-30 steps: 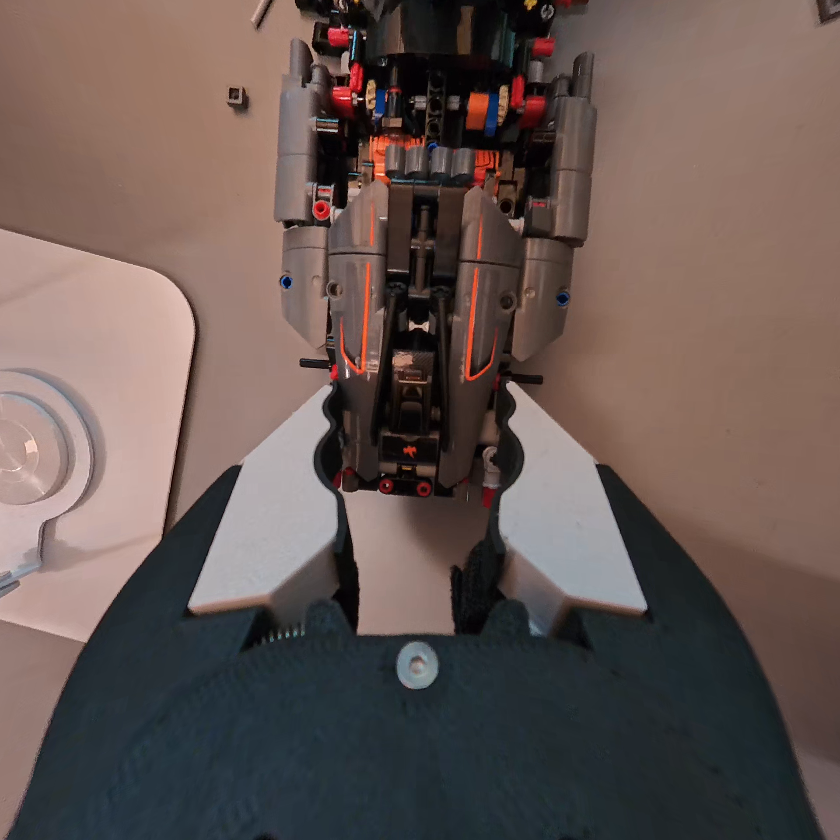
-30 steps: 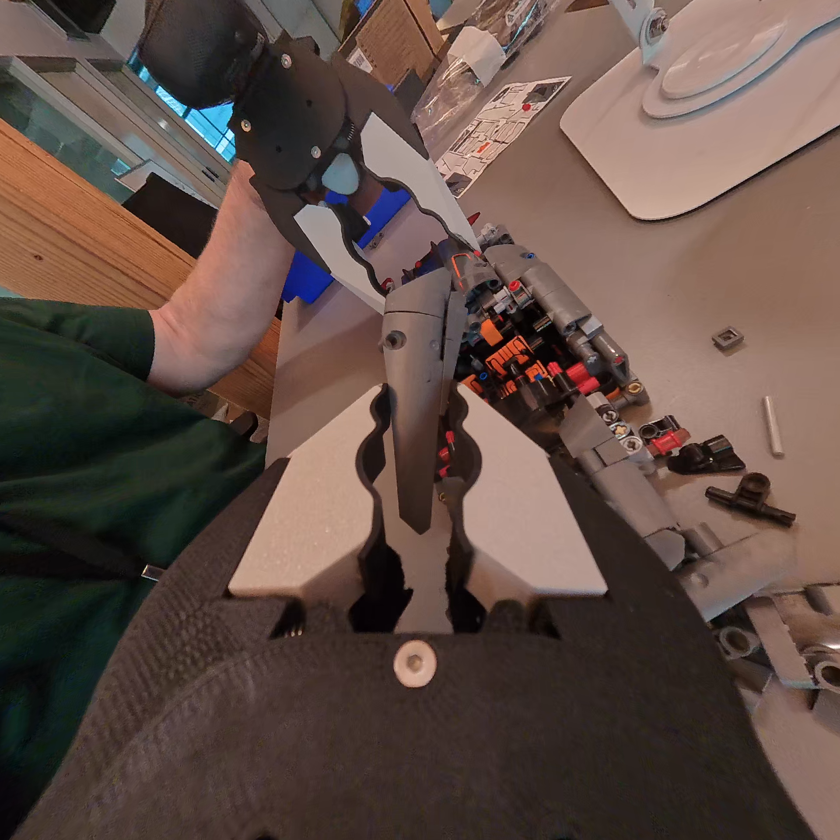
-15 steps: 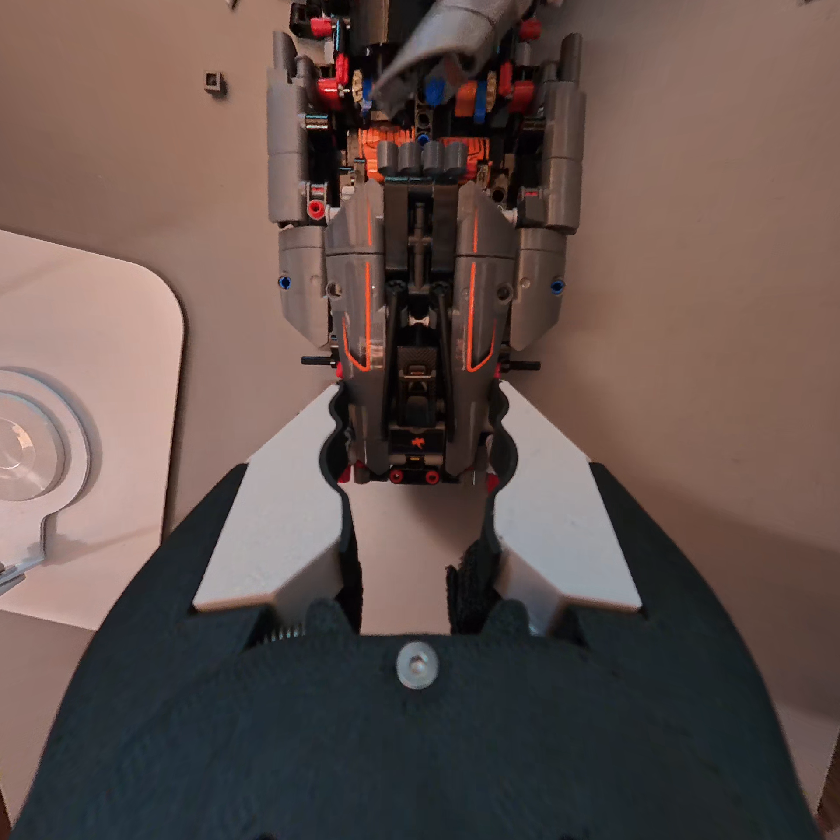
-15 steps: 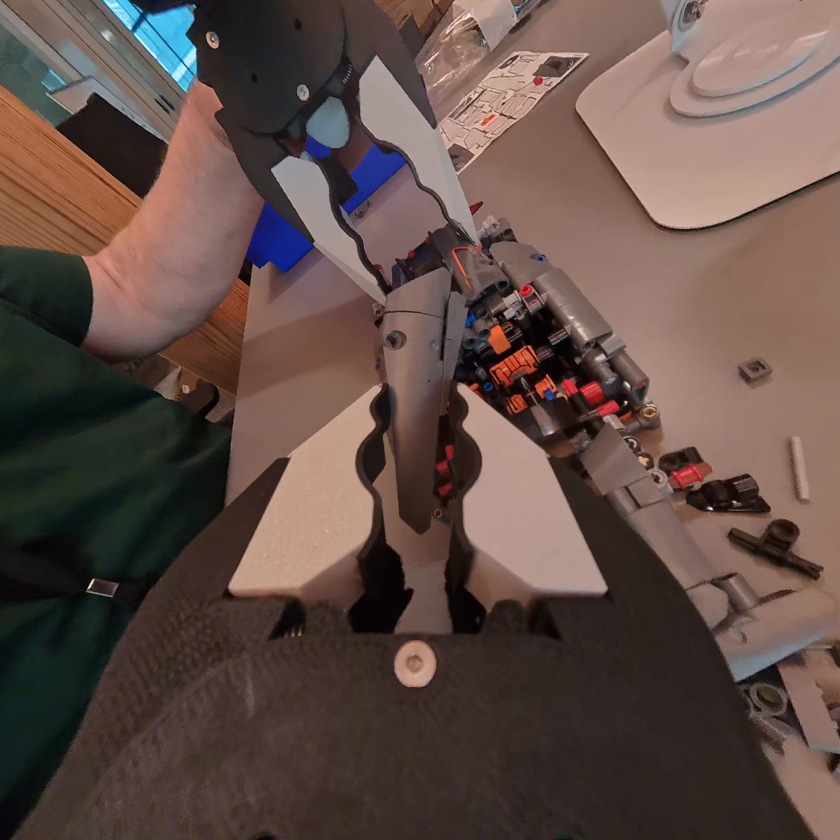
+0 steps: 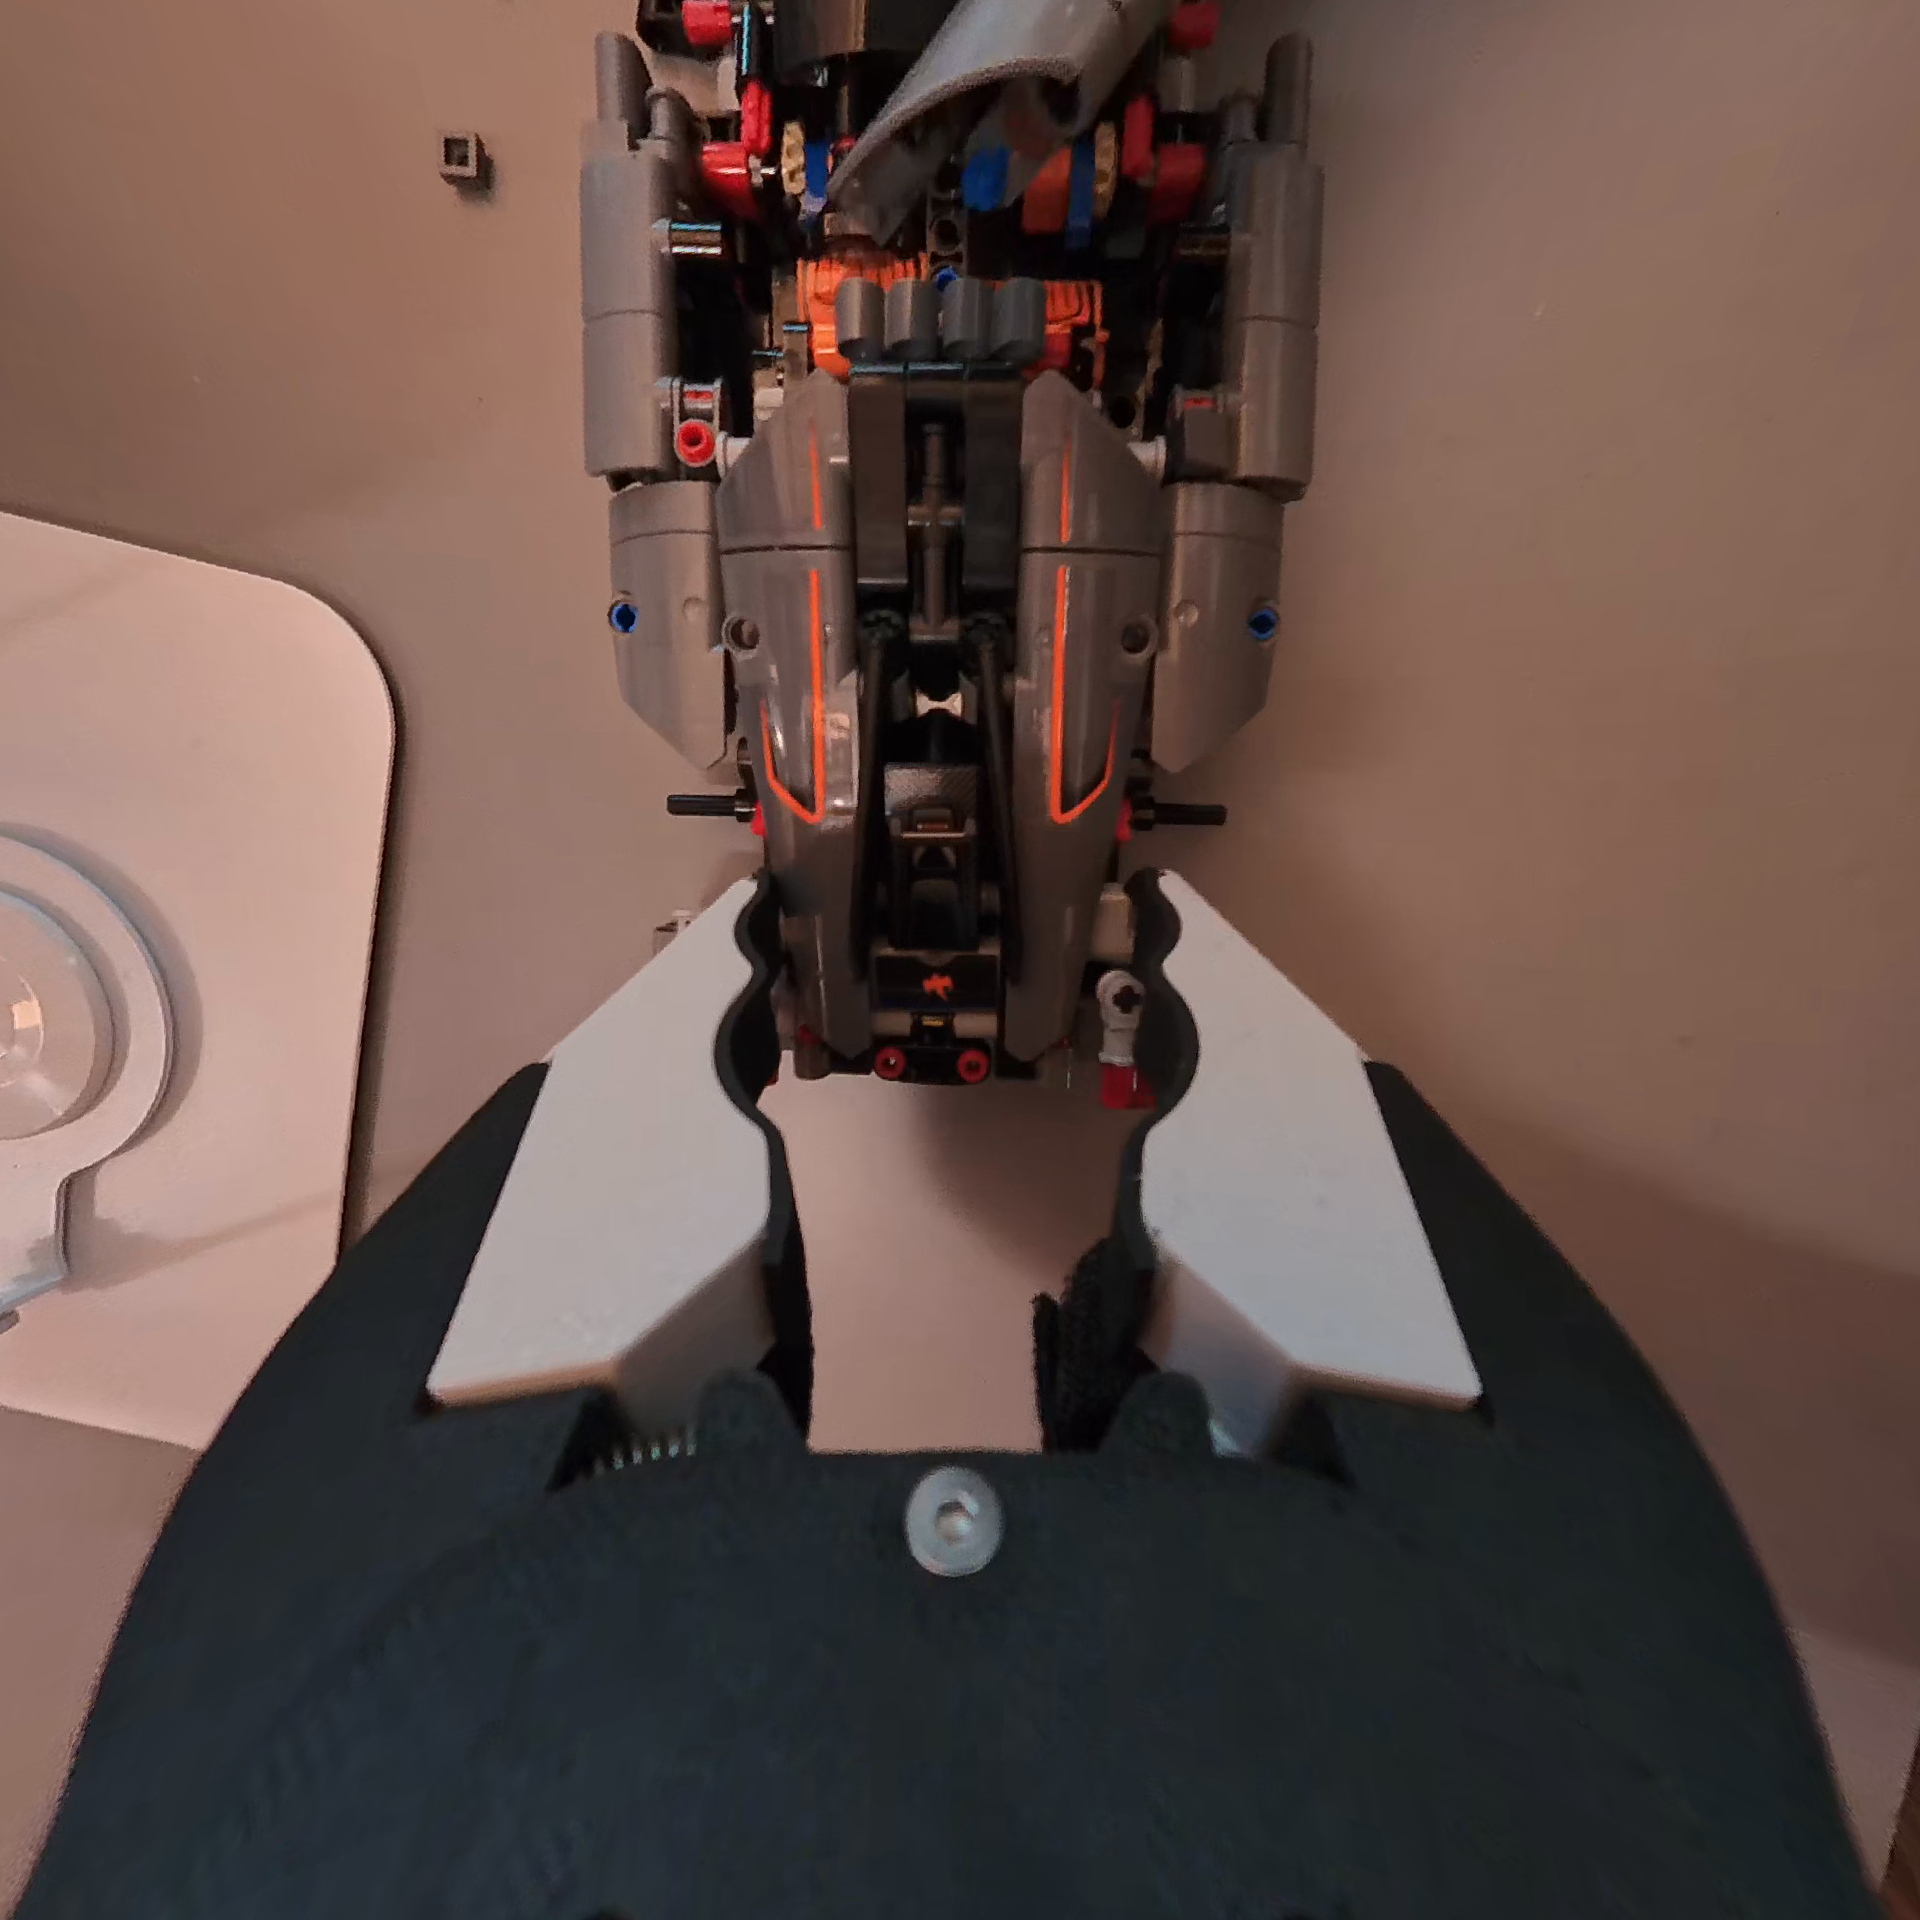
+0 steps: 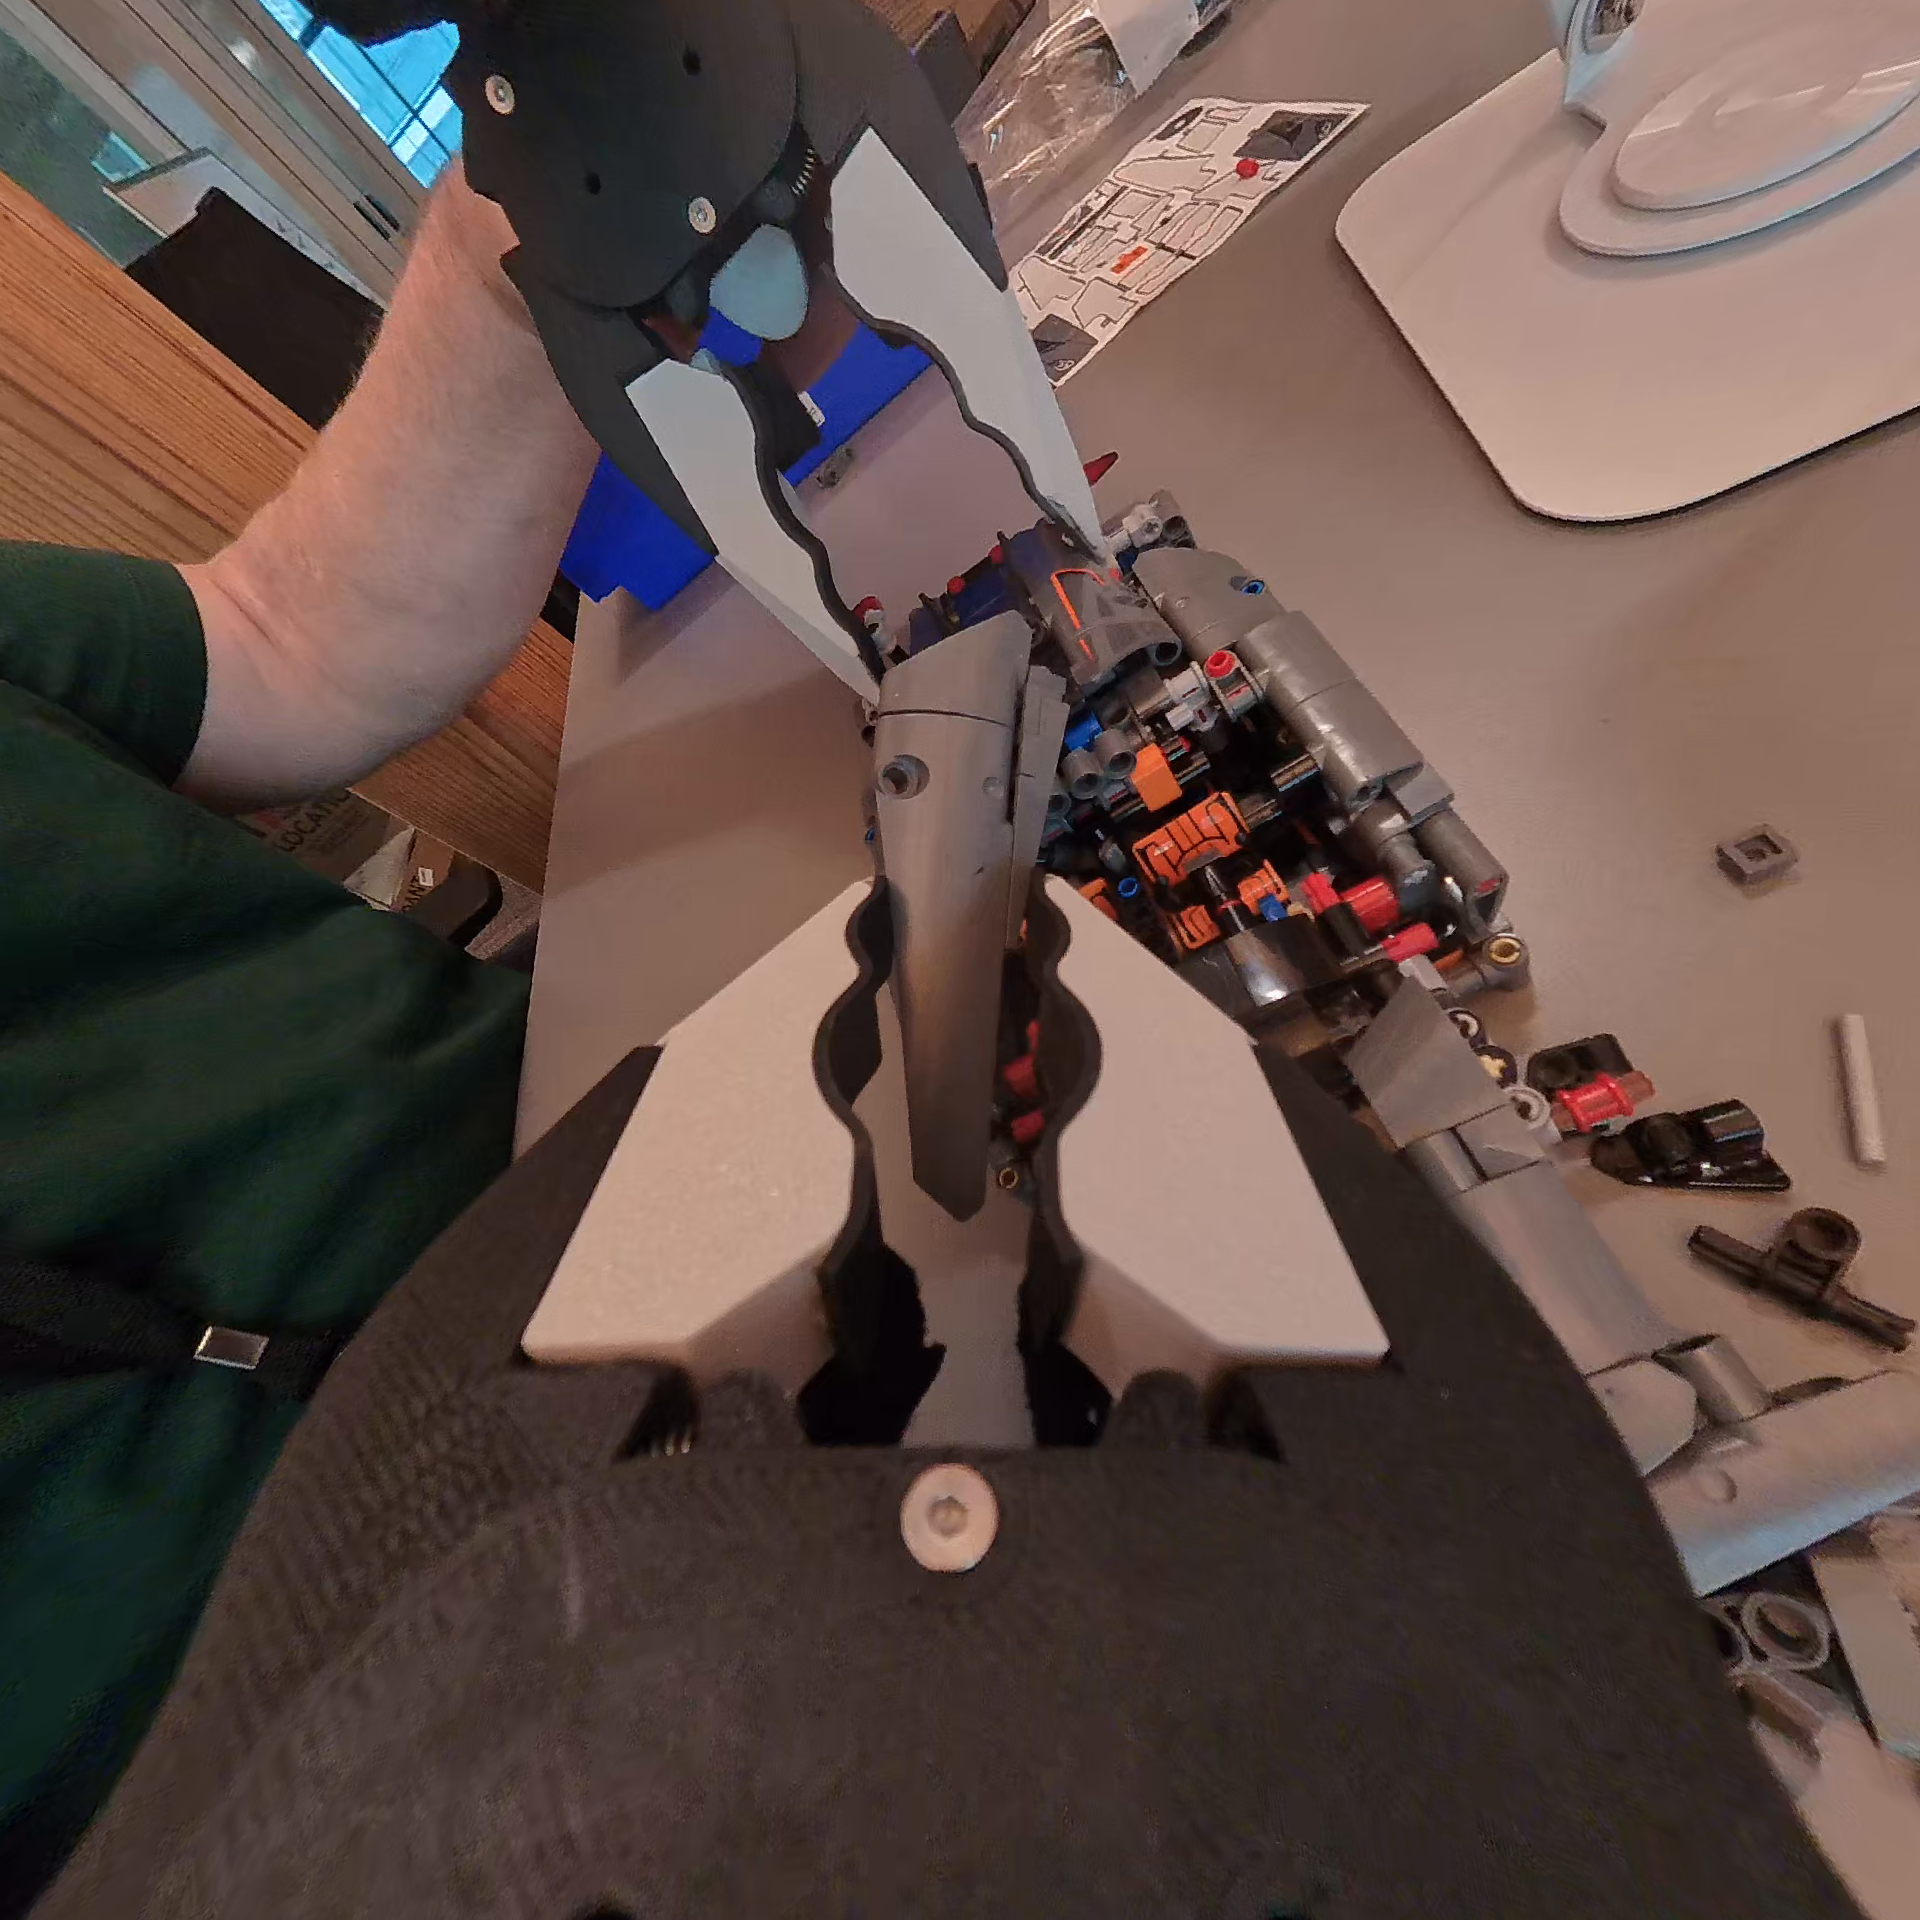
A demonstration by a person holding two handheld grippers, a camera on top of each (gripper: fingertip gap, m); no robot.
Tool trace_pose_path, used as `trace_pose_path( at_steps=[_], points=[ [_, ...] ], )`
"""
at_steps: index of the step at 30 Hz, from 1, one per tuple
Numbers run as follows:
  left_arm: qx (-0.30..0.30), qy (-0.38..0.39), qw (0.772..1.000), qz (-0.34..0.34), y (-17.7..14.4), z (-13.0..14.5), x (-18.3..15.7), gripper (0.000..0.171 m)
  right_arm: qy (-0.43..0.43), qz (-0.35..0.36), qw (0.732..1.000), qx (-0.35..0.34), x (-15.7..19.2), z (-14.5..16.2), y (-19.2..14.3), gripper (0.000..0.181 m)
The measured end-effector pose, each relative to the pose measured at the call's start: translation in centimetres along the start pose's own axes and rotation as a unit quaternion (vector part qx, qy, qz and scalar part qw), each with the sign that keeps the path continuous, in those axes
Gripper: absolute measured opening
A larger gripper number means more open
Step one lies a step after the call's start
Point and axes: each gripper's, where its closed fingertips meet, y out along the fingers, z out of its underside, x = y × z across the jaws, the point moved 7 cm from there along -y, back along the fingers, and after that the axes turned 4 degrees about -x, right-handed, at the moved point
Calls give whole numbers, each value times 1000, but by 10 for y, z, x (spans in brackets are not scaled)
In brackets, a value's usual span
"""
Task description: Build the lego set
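The right gripper [image 6: 956, 1049], jaws clamped on a grey panel [image 6: 951, 935], is bringing it in over the model's [image 5: 935, 644] rear, nearer than a second ago, likely for fitting. The left gripper [image 5: 951, 987] is still bracing the model's nose on the worktop [image 5: 1558, 727], jaws wide around it

A grey table top [image 6: 1558, 644] is seen as the work surface; under the left wrist view it is rendered in a warm, brownish light. A white flat stand base [image 6: 1621, 343] with rounded corners is set on it. A wooden panel [image 6: 114, 416] with horizontal grain is noted beside the table's far edge. Beyond it, glazed windows [image 6: 343, 114] admitting daylight are observed. A blue box [image 6: 634, 540] is partly seen at the table's far edge.
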Motion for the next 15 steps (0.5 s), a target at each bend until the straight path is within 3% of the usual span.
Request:
trace_pose_path(
  at_steps=[4,15],
  points=[
    [-1,-7,1000,4,-1,-1,3,58,1,-1,1000,-1,0,0,0,23],
    [42,13,999,4,-6,-8,3,56,6,-1,1000,2,-1,0,0,24]
  ],
)
